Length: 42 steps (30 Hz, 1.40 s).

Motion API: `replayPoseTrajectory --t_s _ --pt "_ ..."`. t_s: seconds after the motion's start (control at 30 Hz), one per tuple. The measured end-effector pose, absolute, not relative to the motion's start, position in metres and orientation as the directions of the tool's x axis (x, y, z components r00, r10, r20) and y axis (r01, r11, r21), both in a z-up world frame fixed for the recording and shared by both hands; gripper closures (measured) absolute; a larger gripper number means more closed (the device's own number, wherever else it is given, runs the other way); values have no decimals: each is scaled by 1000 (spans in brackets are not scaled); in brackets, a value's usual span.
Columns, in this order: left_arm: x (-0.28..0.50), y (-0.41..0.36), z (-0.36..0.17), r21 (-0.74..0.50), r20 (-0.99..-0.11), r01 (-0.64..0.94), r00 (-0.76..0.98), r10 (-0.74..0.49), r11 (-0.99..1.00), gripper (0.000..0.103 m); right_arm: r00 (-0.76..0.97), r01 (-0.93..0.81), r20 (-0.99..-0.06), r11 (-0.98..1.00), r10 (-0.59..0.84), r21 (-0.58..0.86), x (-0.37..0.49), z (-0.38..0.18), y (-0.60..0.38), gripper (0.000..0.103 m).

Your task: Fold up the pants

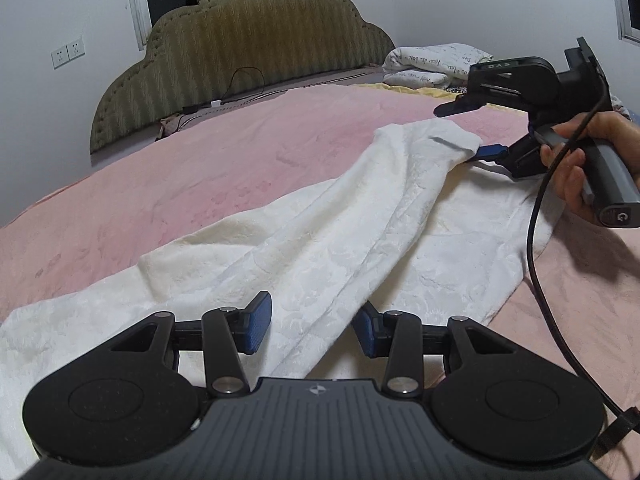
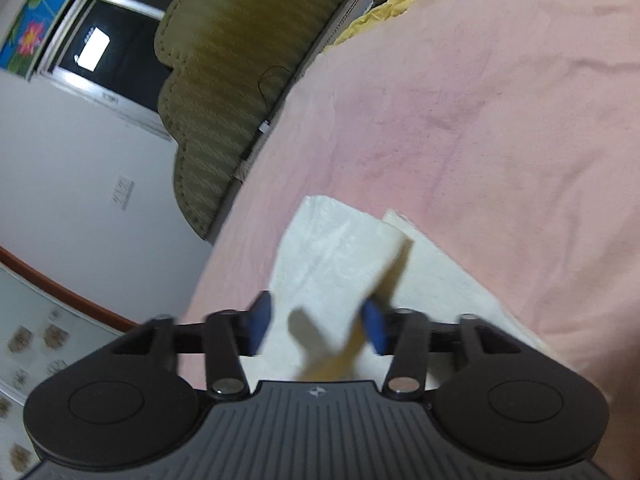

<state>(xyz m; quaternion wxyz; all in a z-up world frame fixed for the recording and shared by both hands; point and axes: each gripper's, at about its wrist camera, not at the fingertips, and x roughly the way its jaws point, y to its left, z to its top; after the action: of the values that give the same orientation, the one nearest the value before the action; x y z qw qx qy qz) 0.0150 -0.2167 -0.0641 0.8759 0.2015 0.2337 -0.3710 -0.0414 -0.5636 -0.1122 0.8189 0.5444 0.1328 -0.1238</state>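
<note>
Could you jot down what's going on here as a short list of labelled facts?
Setting: pink bed cover, padded headboard
Garment: white pants, partly doubled over
Left hand-held gripper: open, a ridge of fabric between its fingers
Right hand-held gripper: at a lifted end of the pants; grip unclear
Also there: folded quilt

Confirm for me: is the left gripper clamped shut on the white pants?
No, the left gripper stands open, its blue pads apart with the white pants lying loose between them.

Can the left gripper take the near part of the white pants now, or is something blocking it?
Probably yes. The left gripper is open, and the white pants already lie between its fingers. Nothing stands in between; the right gripper works at the far end.
</note>
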Motion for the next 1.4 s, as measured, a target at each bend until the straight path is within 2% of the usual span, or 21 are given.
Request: replayPoseTrajectory --t_s 0.07,0.1,0.13,0.17,0.23,0.43,0.57,0.7,0.83,1.07,1.1,1.17,1.2,1.23,1.27,1.33,1.37,1.4 --pt "15 -219 -64 183 -561 742 618 -551 645 56 928 364 -366 402 -75 840 -33 -111 -564 45" --pt "16 -220 -64 185 -560 739 621 -548 648 68 923 376 -376 410 -82 831 -30 -111 -564 51" --pt "16 -221 -63 180 -564 739 619 -547 649 82 919 383 -385 410 -80 828 -28 -113 -565 79" --pt "18 -221 -63 173 -571 738 614 -544 652 88 920 382 -383 395 -80 835 -27 -114 -566 96" --pt "18 -218 -60 155 -566 740 610 -555 655 91 923 381 -368 394 -112 837 -35 -112 -565 96" --pt "5 -208 -47 179 -508 768 608 -610 615 92 914 403 -354 528 -197 747 -79 -74 -552 97" --pt "-4 -203 -48 185 -514 794 581 -632 579 92 886 455 -404 603 -229 656 -108 -60 -540 97" --pt "-12 -198 -54 203 -525 808 566 -636 553 91 853 501 -472 607 -225 617 -127 -71 -535 97" --pt "-21 -196 -60 253 -524 809 575 -627 531 91 843 515 -493 588 -215 624 -133 -82 -531 97" --pt "-20 -197 -67 263 -551 816 566 -614 515 90 839 517 -505 587 -202 623 -145 -91 -530 96" --pt "-19 -199 -69 266 -559 811 570 -602 521 82 835 519 -512 591 -199 617 -143 -92 -530 96" --pt "-19 -195 -68 260 -559 810 570 -602 526 76 825 530 -528 599 -200 601 -141 -94 -529 95" --pt "-19 -193 -66 255 -557 809 570 -604 529 68 823 533 -530 598 -202 599 -142 -93 -529 94" --pt "-19 -190 -62 242 -555 812 565 -611 531 59 818 541 -535 602 -212 588 -143 -90 -528 91" --pt "-19 -186 -58 220 -551 817 555 -624 532 55 805 560 -543 608 -238 563 -145 -86 -528 86" --pt "-16 -178 -47 148 -538 830 524 -660 538 47 779 605 -532 620 -330 500 -153 -75 -527 80" --pt "-12 -174 -41 102 -526 832 510 -681 545 45 762 634 -512 616 -396 467 -158 -68 -526 80" --pt "-8 -171 -36 59 -509 828 505 -697 558 39 736 670 -482 612 -476 420 -162 -61 -523 80"
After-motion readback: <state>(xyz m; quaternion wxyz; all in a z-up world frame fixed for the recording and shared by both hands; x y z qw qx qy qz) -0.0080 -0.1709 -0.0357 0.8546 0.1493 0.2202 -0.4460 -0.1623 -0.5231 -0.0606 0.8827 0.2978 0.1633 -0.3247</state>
